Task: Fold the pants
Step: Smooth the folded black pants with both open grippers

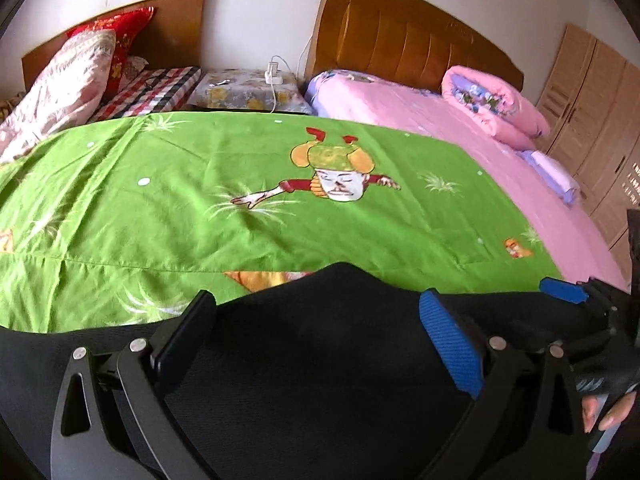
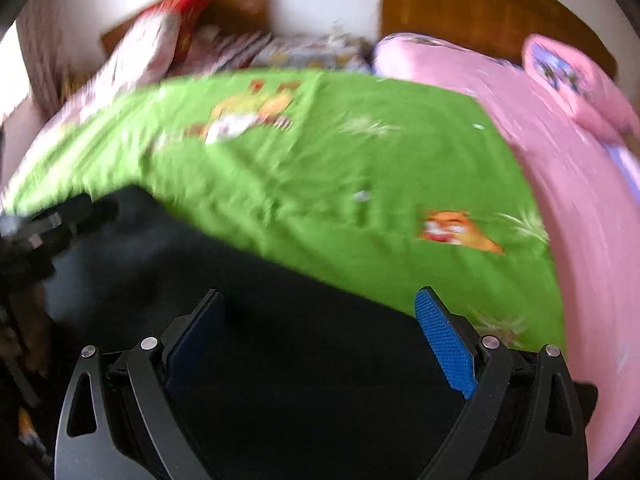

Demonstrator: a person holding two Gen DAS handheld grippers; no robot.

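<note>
Black pants (image 1: 320,360) lie spread along the near edge of a green cartoon-print sheet (image 1: 240,184) on the bed. My left gripper (image 1: 316,304) is open, its fingers wide apart just above the dark cloth with nothing pinched. One blue pad (image 1: 562,290) of the right gripper shows at the far right of the left wrist view, with a hand (image 1: 608,412) below it. In the blurred right wrist view, my right gripper (image 2: 320,300) is also open over the pants (image 2: 300,360), whose edge runs diagonally across the sheet (image 2: 360,160). The left gripper's body shows dimly at the left edge.
A pink sheet (image 1: 460,136) covers the bed to the right, with a rolled pink quilt (image 1: 492,100) by the brown headboard (image 1: 400,28). Pillows (image 1: 68,80) are piled at far left. A nightstand with a charger (image 1: 274,74) stands between the beds. A wooden wardrobe (image 1: 592,112) lines the right wall.
</note>
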